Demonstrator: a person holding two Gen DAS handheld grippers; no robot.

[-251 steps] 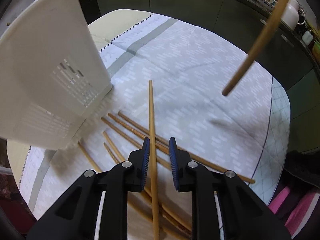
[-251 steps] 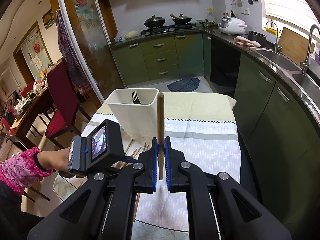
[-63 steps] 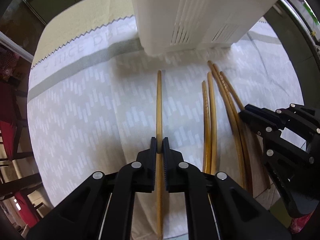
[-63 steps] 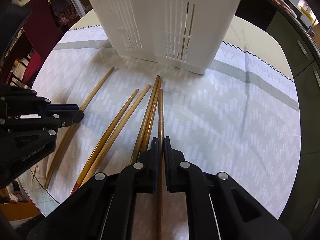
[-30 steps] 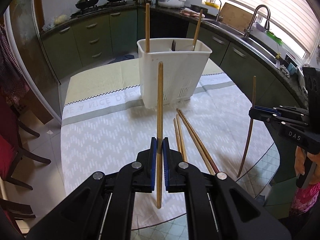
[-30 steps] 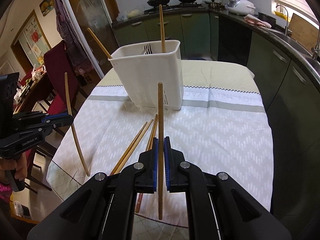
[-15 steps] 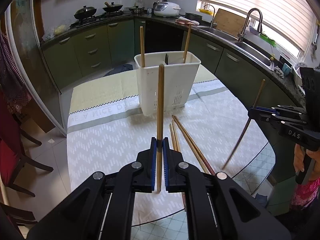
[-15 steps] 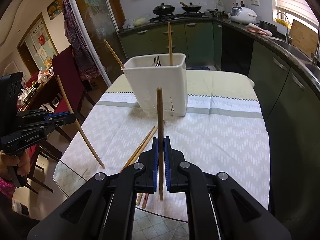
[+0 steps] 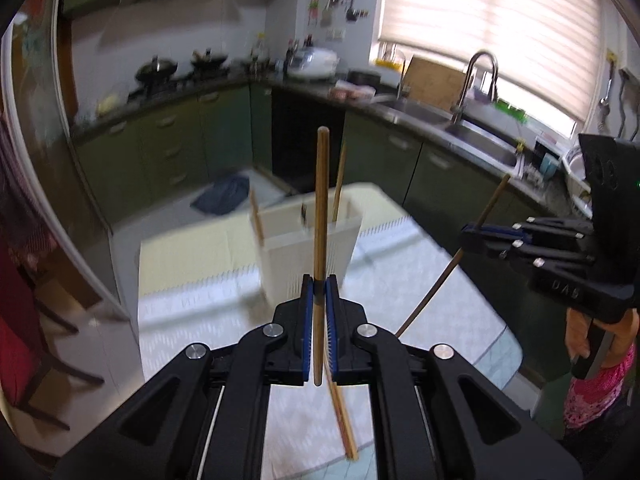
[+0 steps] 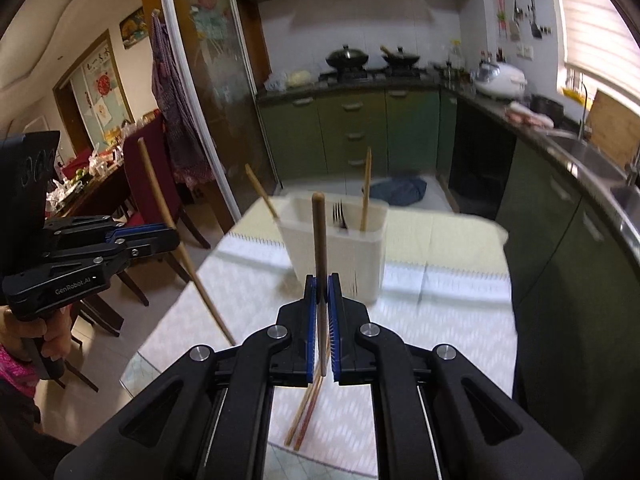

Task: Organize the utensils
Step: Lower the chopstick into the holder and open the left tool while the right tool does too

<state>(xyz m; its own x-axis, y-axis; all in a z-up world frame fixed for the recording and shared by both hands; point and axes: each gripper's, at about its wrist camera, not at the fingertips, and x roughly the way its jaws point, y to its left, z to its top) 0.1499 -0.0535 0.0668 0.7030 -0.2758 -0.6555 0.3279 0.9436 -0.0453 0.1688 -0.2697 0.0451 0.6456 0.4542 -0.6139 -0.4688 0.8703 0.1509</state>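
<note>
My left gripper is shut on a wooden chopstick that stands upright, high above the table. My right gripper is shut on a second upright chopstick. Each view shows the other gripper off to the side: the right gripper with its chopstick slanted, and the left gripper with its chopstick slanted too. Ahead on the tablecloth stands the white utensil holder. It holds a fork and two chopsticks. Loose chopsticks lie below the jaws.
The table has a rounded glass edge near me. Dark chairs with red cushions stand at its left side. Green cabinets and a sink counter run along the right. A hand grips the left tool's handle.
Both grippers have risen with their chopsticks still clamped. The holder and table now look lower and farther off. The loose chopsticks stay on the cloth.
</note>
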